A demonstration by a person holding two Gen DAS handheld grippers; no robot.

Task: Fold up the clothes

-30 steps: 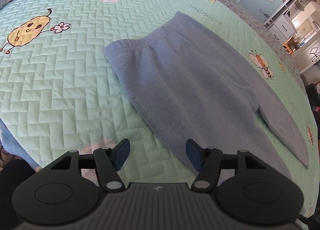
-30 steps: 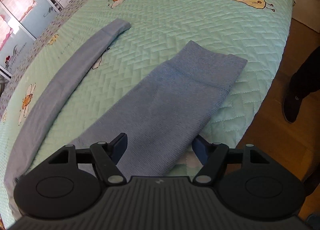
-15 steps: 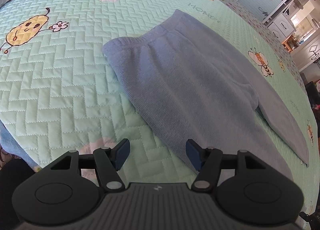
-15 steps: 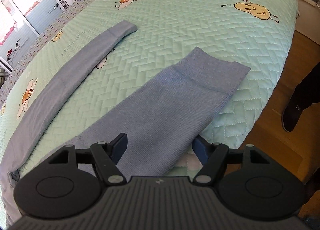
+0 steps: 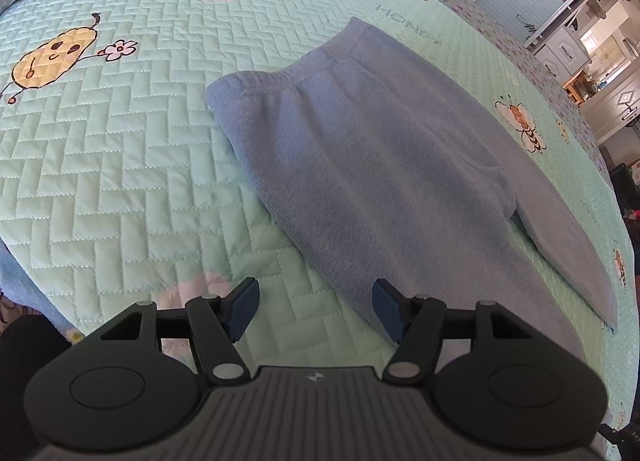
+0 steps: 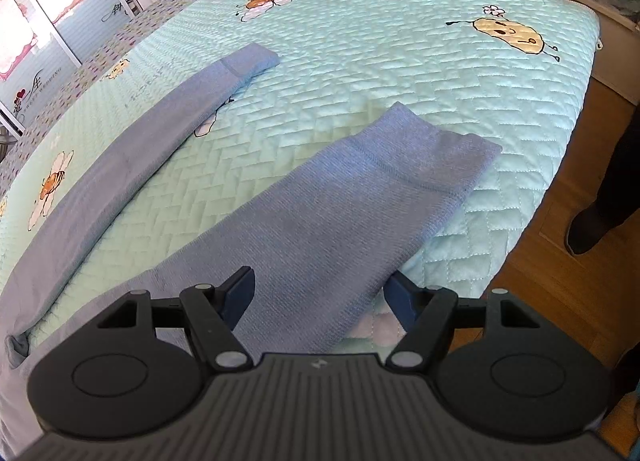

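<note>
Blue trousers [image 5: 372,165] lay flat along bed's [image 5: 120,181] near edge, legs apart. Left gripper [image 5: 316,307], right gripper [image 6: 318,297] hovered released, empty. Judged: pre-fold; next, pinch near leg cuff [image 6: 432,153].

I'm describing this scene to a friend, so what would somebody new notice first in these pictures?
Blue trousers lie spread flat on a mint-green quilted bedspread, their waistband toward the far side in the left wrist view. In the right wrist view the two legs part, the near trouser leg close to the bed's edge. The bedspread's cartoon bees stand out, and the open left gripper and right gripper hang over the cloth, gripping nothing.
</note>
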